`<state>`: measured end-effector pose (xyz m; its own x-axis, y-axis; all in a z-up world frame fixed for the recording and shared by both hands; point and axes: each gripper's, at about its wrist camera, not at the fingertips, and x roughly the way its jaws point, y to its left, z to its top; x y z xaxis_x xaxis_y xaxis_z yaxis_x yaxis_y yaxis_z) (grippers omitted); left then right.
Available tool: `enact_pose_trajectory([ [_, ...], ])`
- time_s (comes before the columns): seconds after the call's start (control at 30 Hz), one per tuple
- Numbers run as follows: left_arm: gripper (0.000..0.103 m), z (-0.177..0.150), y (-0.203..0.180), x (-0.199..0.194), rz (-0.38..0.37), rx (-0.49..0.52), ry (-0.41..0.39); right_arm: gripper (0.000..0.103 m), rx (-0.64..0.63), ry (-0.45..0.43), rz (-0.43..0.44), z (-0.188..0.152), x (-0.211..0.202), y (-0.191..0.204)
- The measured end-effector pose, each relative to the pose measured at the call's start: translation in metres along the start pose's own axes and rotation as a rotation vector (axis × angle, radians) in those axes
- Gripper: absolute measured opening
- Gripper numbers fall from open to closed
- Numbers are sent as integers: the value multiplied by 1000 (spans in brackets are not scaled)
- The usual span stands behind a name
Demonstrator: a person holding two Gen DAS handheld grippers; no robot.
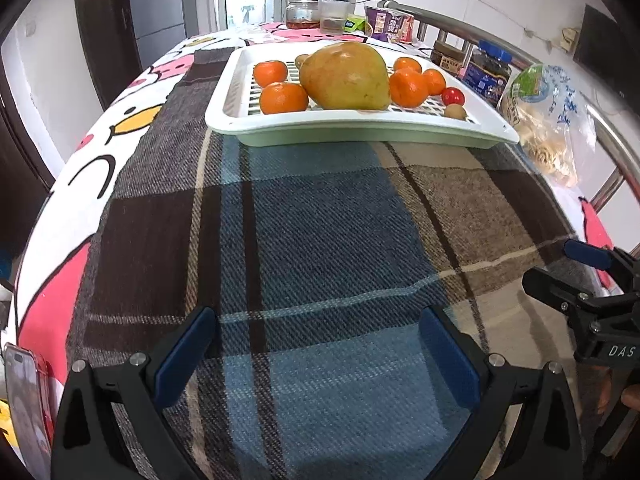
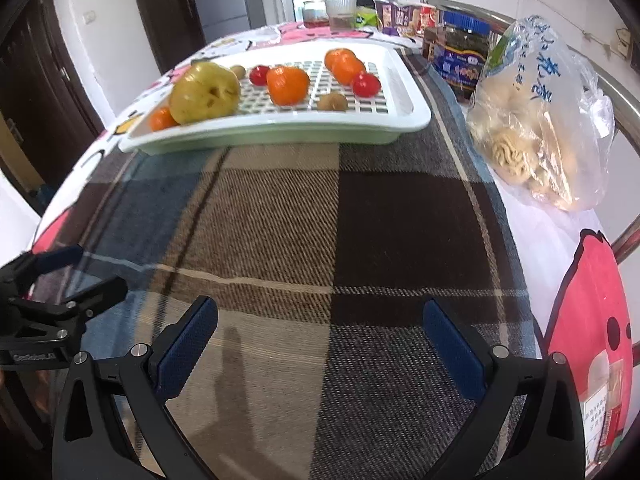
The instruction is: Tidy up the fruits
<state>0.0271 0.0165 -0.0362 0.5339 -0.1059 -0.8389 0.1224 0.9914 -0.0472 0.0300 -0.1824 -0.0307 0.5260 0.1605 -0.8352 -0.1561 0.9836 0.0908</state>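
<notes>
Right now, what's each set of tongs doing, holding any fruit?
Left tongs: open, holding nothing.
Right tongs: open, holding nothing.

Big yellow pomelo (image 1: 346, 76), oranges (image 1: 284, 98), red tomatoes (image 1: 453, 96), small brown fruits (image 1: 456, 112) loose in white slatted tray (image 1: 360, 128).

- One white slotted tray (image 1: 492, 130).
- One large yellow-green pomelo-like fruit (image 1: 346, 76).
- Five oranges (image 1: 284, 98), as far as the left view shows; some are hidden in the right.
- Two small red fruits (image 2: 366, 84).
- Two small brown fruits (image 2: 333, 102).
- One bag of noodles (image 2: 540, 128).
</notes>
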Motion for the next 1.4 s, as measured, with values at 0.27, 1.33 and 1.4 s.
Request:
enact_pose_trajectory([
  [0.27, 103, 0, -4, 3, 32, 35, -30, 103, -21, 1, -50, 0, 8, 1],
  [1.33, 103, -1, -3, 4, 28, 35, -40, 103, 5, -35, -87, 0, 11, 3],
  [1.4, 103, -1, -2, 4, 27, 35, -40, 103, 5, -35, -86, 0, 11, 2],
])
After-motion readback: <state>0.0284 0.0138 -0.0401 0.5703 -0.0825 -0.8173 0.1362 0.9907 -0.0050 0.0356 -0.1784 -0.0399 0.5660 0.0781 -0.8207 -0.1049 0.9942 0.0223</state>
